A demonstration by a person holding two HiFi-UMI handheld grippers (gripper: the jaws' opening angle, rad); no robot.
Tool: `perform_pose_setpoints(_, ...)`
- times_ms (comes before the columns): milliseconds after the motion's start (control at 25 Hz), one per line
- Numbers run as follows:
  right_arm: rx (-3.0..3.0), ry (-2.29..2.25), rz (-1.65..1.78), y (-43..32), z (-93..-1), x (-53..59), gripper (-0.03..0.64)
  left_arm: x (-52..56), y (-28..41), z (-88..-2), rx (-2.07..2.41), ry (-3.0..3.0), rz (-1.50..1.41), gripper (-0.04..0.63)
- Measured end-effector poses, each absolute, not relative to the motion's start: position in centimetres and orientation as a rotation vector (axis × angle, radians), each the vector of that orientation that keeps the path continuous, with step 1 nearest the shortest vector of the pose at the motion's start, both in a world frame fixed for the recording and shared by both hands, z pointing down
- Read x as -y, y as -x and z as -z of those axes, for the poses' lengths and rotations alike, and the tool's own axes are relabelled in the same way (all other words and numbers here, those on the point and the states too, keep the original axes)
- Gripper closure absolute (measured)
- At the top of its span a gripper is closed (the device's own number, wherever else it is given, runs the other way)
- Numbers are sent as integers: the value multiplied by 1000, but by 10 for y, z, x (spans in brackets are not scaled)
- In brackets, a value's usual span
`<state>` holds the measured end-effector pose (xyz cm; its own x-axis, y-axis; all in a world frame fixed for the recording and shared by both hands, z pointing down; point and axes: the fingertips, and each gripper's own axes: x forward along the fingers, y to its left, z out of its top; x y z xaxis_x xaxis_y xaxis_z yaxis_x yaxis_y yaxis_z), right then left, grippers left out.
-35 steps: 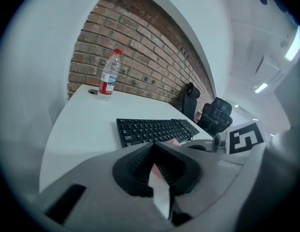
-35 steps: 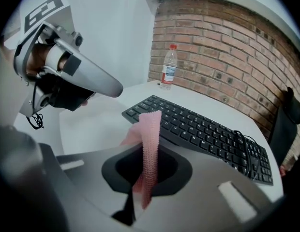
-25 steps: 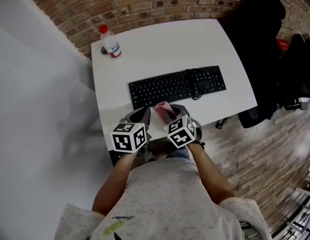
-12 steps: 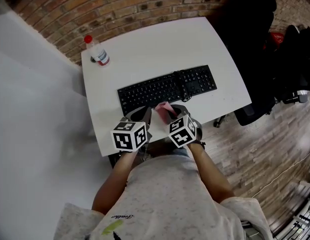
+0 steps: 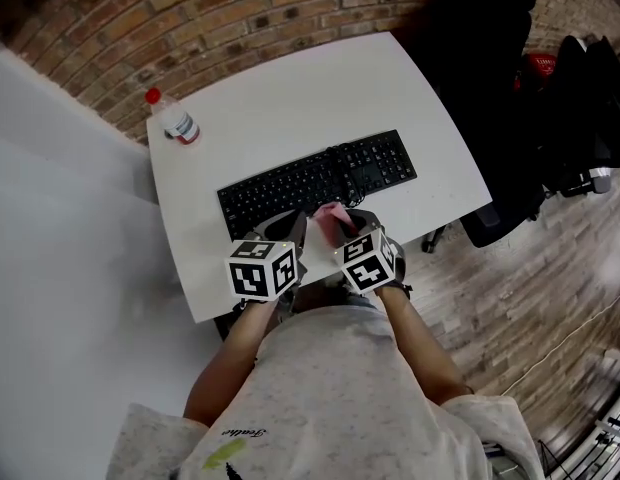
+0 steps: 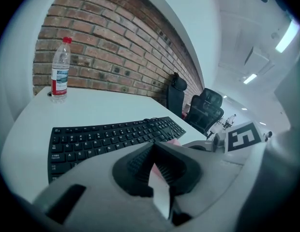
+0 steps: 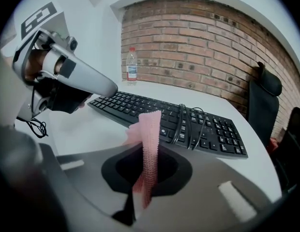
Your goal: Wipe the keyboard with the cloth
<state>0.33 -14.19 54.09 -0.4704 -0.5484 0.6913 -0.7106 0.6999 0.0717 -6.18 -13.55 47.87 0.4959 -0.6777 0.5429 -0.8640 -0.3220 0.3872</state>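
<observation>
Brick walling (image 5: 240, 8) is seen behind a white bench (image 5: 290, 88), over whose near edge both tools are held side by side. The right tool (image 7: 144, 178) is pressed together on a pink cloth (image 7: 150, 129); the cloth is pinched between the dark pads and stands up out of them as a narrow, ribbed strip. From the head view the cloth is placed just at the near edge of the black keyboard (image 5: 320, 180), and whether the two touch cannot be told. The left tool (image 6: 154, 166) is closed, its dark pads meeting at the tips, and it is pointed toward the left half of the keyboard. The marker cubes of both tools are turned up toward the head camera, and they are carried by the bare forearms of a person in a pale speckled shirt (image 5: 330, 398).

The keyboard is laid slantwise across the middle of the bench, and a dark cable (image 7: 188, 122) is looped over its keys near the number pad. A clear plastic bottle (image 5: 173, 120) with a red cap and a red label is stood upright at the far left corner of the bench, well apart from the keyboard. A black office chair (image 7: 263, 100) is parked beside the right end of the bench, against the brick. Wood-patterned flooring (image 5: 530, 298) is shown to the right.
</observation>
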Motion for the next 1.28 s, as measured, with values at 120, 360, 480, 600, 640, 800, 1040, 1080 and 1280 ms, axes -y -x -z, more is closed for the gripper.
perform_pose_setpoints(120, 2189, -971, -302, -14, -541, 145, 594, 139, 54, -479, 1254, -2102, -377, 601)
perform_pose_setpoints(360, 2179, -1002, -313, -33, -542, 151, 594, 149, 37, -479, 1233, -2120, -384, 601)
perform_pose_setpoints(480, 2178, -1012, -322, -41, -542, 154, 594, 153, 28, -477, 1221, -2133, -389, 601)
perform_pose_setpoints(600, 2177, -1019, -328, -47, -541, 154, 594, 156, 21, -476, 1212, -2143, -394, 601)
perform_pose_setpoints(640, 2177, -1022, -330, -49, -541, 154, 594, 157, 19, -476, 1209, -2146, -395, 601)
perform_pose_setpoints(800, 2168, -1042, -342, -59, -542, 155, 594, 158, 11, -479, 1193, -2152, -401, 601)
perform_pose_setpoints(1040, 2159, -1071, -355, -73, -543, 159, 594, 158, -1, -481, 1178, -2154, -410, 601)
perform_pose_setpoints(1080, 2158, -1074, -357, -76, -543, 160, 594, 159, -2, -482, 1177, -2154, -411, 601)
perform_pose_setpoints(1280, 2150, -1085, -357, -86, -543, 167, 594, 163, -9, -484, 1176, -2150, -413, 601)
